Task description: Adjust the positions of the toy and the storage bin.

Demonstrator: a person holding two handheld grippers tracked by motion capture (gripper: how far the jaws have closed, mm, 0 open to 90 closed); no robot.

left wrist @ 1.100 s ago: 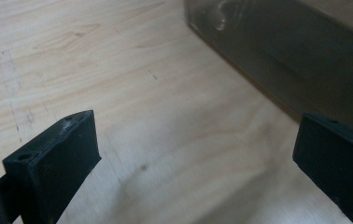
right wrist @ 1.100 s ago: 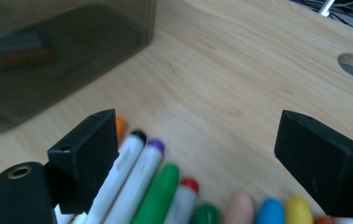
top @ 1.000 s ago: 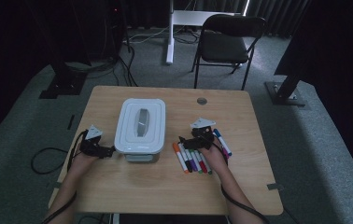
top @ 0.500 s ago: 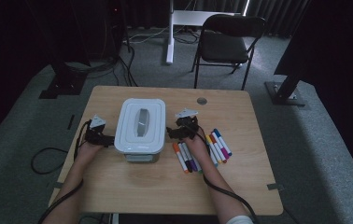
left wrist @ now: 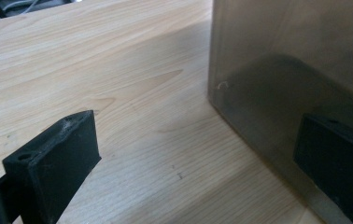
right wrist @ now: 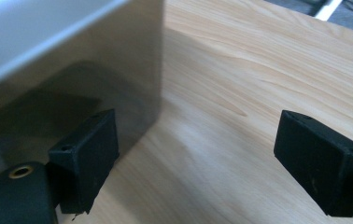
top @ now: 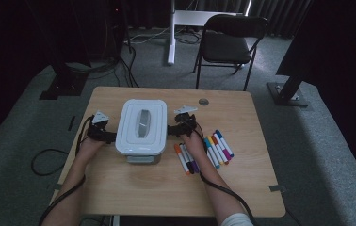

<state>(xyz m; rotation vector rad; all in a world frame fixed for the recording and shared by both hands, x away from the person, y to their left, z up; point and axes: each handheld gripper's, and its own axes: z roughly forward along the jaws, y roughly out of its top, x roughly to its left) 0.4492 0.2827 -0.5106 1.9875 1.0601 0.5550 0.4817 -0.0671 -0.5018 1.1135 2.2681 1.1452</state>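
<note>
1. Two grippers are held wide open: left gripper [top: 106, 137], right gripper [top: 172, 132].
2. Between them, mid-table, the lidded box [top: 141, 132] is flanked; its long axis runs near-to-far.
3. Both are judged equally near.

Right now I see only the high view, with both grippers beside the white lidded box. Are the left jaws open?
Observer: Yes. In the left gripper view the left gripper is open wide: one jaw stands over the bare table, the other in front of the box wall.
Operator: And the right one?
Observer: The right gripper is open too, and the box's corner edge lies between its jaws.
Operator: Does any jaw touch the box?
Observer: I cannot tell. On each gripper, one jaw is very close to the wall, but nothing is clamped.
</note>
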